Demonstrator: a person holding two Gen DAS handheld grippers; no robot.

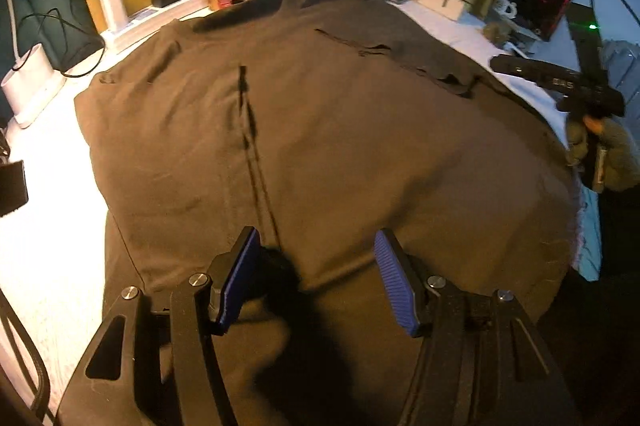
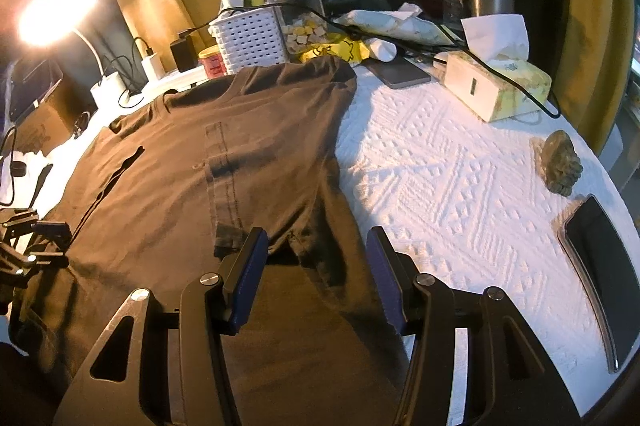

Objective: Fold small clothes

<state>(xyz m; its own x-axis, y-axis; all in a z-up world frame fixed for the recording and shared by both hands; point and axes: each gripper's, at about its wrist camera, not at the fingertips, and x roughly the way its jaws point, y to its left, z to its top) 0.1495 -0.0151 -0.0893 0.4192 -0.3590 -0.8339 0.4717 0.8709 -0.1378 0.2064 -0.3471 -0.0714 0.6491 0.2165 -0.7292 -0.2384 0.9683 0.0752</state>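
Brown shirt (image 1: pixel 320 130) lies flat on the white cloth (image 2: pixel 460 186), spreading toward 12 o'clock. Left gripper (image 1: pixel 316 282) and right gripper (image 2: pixel 316 278) both gape, empty. We judge it limp and light; pinch the near hem.

Dark shirt's (image 1: pixel 320 146) near hem, edge-cropped.

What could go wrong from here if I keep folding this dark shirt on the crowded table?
The shirt's collar end lies against the red tin and white basket; a fold swept that way may knock them. A black cable trails over the tissue box beside the cloth and could snag. Both the left tool and right tool stand open over loose fabric, so a grab may catch several layers.
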